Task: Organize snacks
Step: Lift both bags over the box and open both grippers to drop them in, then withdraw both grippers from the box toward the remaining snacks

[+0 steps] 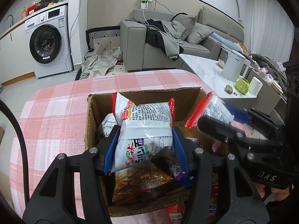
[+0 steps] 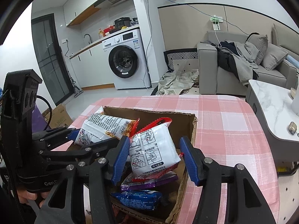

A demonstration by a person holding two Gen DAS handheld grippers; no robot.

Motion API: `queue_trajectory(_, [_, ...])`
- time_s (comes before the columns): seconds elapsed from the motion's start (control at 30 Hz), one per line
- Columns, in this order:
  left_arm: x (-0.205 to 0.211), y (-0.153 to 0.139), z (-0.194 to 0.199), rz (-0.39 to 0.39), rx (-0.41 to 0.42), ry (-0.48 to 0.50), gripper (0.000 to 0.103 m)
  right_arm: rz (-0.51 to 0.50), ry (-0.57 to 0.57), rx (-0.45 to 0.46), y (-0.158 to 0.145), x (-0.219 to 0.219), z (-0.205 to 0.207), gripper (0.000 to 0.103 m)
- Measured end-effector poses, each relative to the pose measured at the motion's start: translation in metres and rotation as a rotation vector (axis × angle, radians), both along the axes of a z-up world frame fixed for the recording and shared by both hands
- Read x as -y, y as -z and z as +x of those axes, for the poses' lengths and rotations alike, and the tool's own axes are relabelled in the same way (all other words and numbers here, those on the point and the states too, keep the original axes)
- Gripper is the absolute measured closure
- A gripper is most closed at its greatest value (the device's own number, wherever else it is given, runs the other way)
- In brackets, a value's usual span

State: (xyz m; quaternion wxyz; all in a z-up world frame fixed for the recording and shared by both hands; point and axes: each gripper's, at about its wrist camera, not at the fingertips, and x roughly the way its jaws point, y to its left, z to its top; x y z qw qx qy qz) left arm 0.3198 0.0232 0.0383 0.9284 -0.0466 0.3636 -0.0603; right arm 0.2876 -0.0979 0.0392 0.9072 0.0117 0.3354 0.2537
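Both grippers are hanging over the open brown cardboard box (image 1: 188, 93), which is sitting low and centre in both views on the pink-and-white checked tablecloth (image 1: 61, 100).

The left gripper (image 1: 144, 149) is squeezing a white crinkly noodle packet with red serrated ends (image 1: 143, 125) between its blue ribbed pads (image 1: 110, 155), the pack standing tilted in the middle of the left wrist frame, above an orange noodle packet (image 1: 142, 183) already lying in the box.

The right gripper (image 2: 156, 157) is carrying a second white packet with a red edge and printed cooking diagrams (image 2: 153, 149) just left of centre in its own frame. The left-hand pad is touching that pack, but a gap is showing between the pack and the right-hand pad (image 2: 190, 160), so I cannot tell whether the grip is firm or slackening.

To do this step well, I judge each pack should be lowered until it is resting on the packets beneath before the jaws let go, rather than dropped from height. The two packs are hanging close together, so setting them into separate parts of the box should keep the fingers from knocking. The right pack belongs over the purple packet (image 2: 149, 182) and blue packet (image 2: 138, 198) at the bottom of its frame, laid flat.
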Motion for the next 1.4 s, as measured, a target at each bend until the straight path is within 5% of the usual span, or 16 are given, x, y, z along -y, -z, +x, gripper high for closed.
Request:
queue_trajectory(0.33, [0.002, 0.001, 0.002, -0.017, -0.005, 0.0, 0.049, 0.034, -0.01, 0.012, -0.001, 0.005, 0.0, 0.037])
queue_trajectory(0.47, [-0.004, -0.009, -0.007, -0.027, 0.015, -0.014, 0.021, 0.05, -0.002, 0.042, -0.01, 0.014, -0.012, 0.008])
queue_trajectory(0.57, [-0.015, -0.018, -0.022, -0.039, 0.035, -0.024, 0.017, 0.048, 0.015, 0.056, -0.017, 0.026, -0.024, 0.001])
queue_trajectory(0.67, [-0.021, -0.026, -0.039, -0.047, 0.046, -0.042, 0.001, 0.02, 0.052, 0.045, -0.02, 0.038, -0.036, 0.0])
queue_trajectory(1.4, [-0.034, 0.004, -0.172, -0.025, -0.012, -0.119, 0.001, 0.023, 0.045, -0.101, 0.015, 0.063, -0.131, 0.0])
